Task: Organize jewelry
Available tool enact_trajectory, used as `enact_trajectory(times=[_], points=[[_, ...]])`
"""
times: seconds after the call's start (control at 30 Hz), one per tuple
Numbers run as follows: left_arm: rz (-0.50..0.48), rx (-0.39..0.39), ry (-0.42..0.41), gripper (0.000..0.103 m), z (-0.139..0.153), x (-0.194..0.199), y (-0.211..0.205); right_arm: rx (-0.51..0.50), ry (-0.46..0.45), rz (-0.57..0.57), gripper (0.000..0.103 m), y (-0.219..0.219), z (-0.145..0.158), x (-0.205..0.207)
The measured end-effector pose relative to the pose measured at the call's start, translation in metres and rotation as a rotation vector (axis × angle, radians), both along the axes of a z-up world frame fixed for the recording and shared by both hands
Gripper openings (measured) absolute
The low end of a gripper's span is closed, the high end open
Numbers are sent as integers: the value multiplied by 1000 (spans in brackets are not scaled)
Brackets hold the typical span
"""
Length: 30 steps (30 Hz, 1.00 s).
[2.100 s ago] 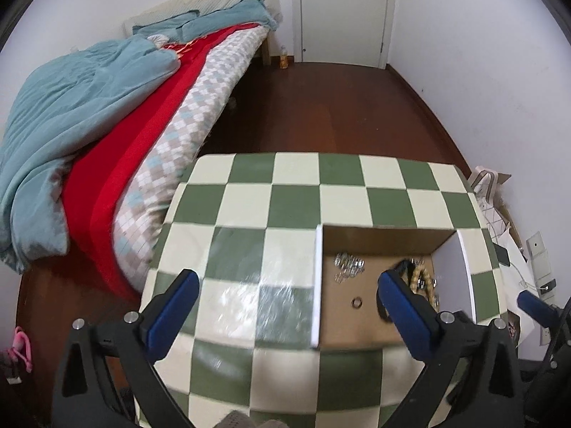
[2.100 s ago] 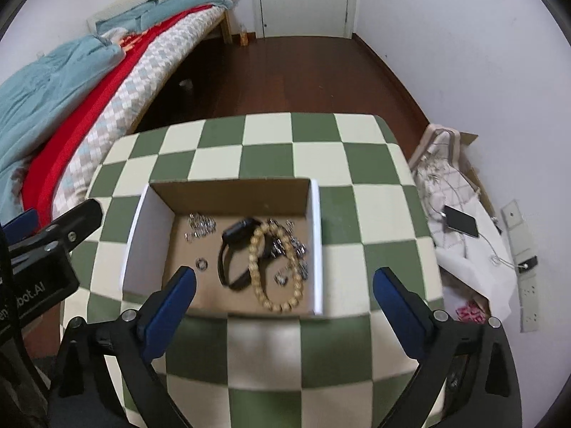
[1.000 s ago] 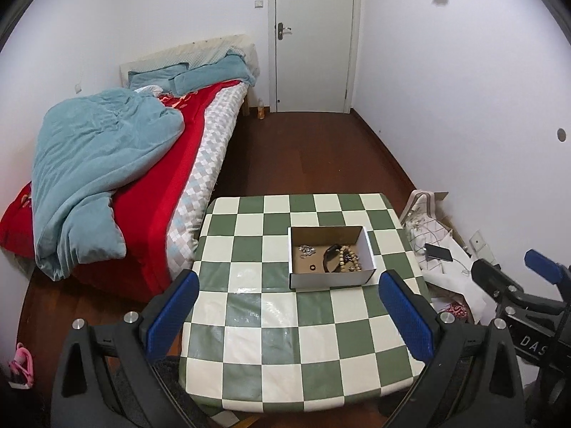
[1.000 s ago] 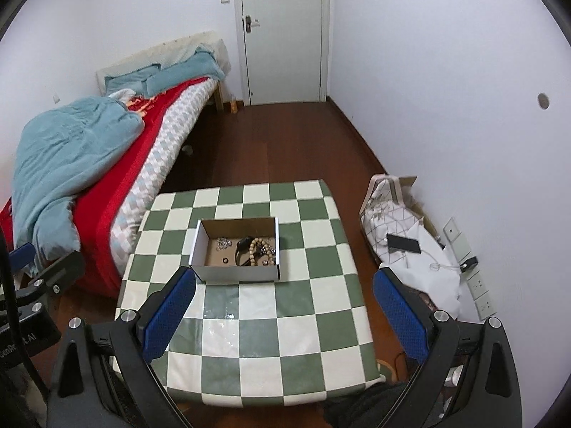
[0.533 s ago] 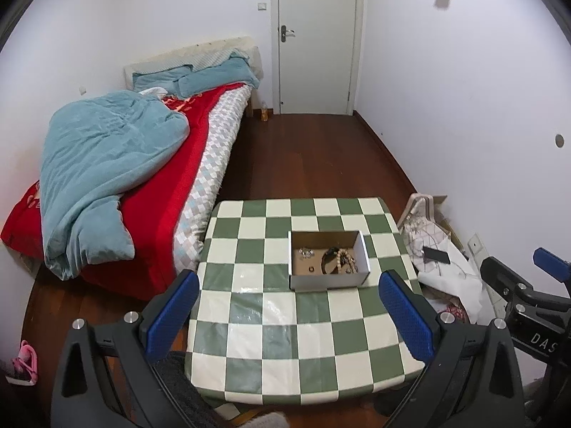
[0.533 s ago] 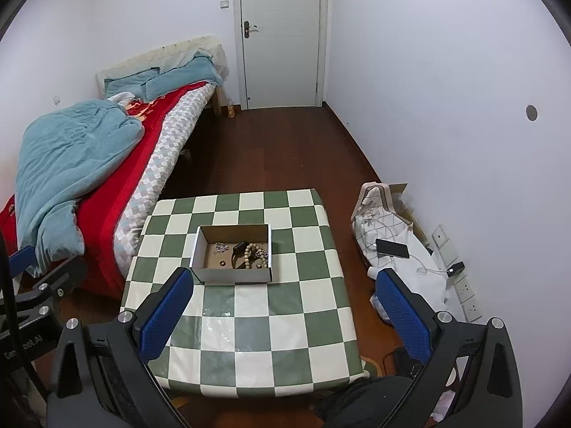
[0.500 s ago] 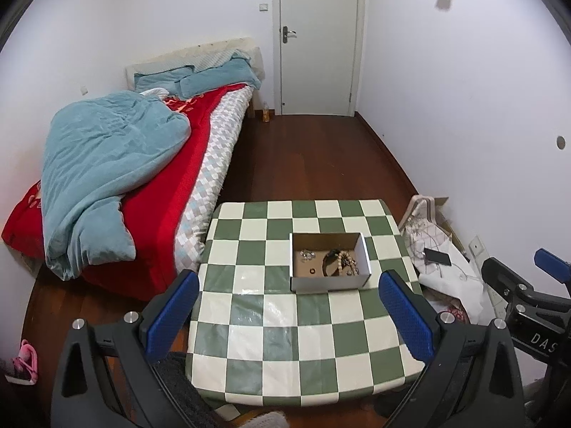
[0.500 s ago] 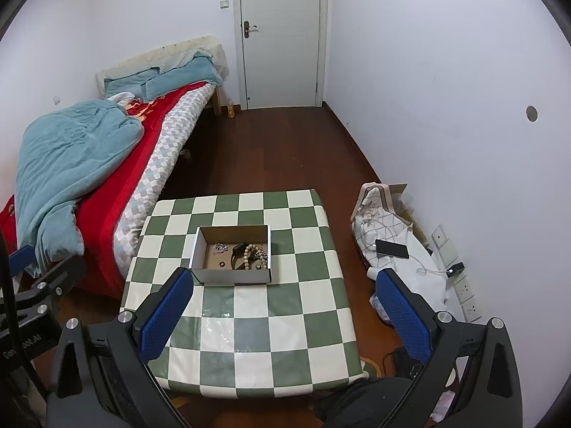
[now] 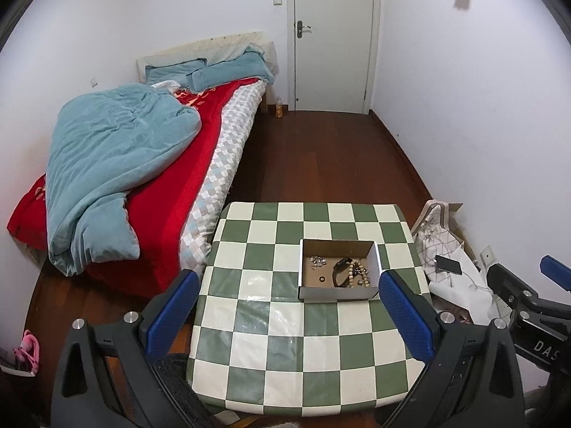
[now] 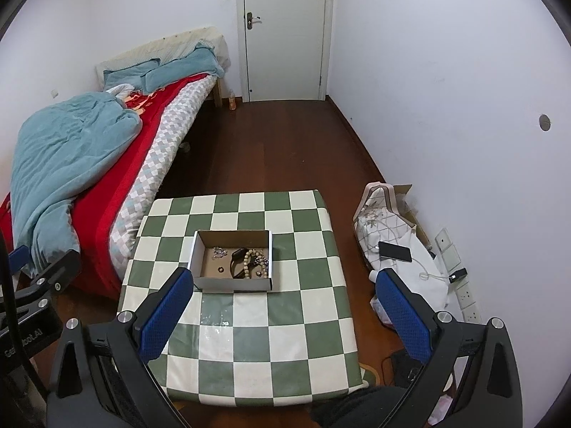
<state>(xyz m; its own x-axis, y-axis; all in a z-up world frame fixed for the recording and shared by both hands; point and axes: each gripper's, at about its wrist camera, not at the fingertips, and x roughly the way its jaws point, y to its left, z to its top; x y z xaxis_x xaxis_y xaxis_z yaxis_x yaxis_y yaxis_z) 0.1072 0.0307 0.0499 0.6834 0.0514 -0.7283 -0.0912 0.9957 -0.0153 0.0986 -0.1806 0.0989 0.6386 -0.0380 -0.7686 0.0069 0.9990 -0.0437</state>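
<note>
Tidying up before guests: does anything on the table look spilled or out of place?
Nothing stands out. The jewelry sits inside the cardboard box: bead bracelet, black band, small ring. Nothing lies on the checkered table around it.

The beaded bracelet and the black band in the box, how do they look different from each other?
The beaded bracelet is a string of pale, tan round beads, while the black band is one smooth, dark strip. The bracelet lies as a long loop towards the right of the cardboard box; the band curves in a C shape just left of it, nearer the small dark ring. Both rest on the box floor, side by side and apparently touching, and neither is held.
</note>
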Motion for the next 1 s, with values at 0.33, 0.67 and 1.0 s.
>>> enact_trajectory(times=[0.33, 0.67, 1.0], points=[[6, 9, 26, 103, -6, 4, 1, 8, 18, 7, 103, 4, -10, 5], [9, 11, 22, 103, -5, 4, 3, 11, 25, 13, 103, 6, -13, 4], [6, 15, 20, 103, -4, 4, 4, 8, 25, 14, 103, 8, -14, 3]])
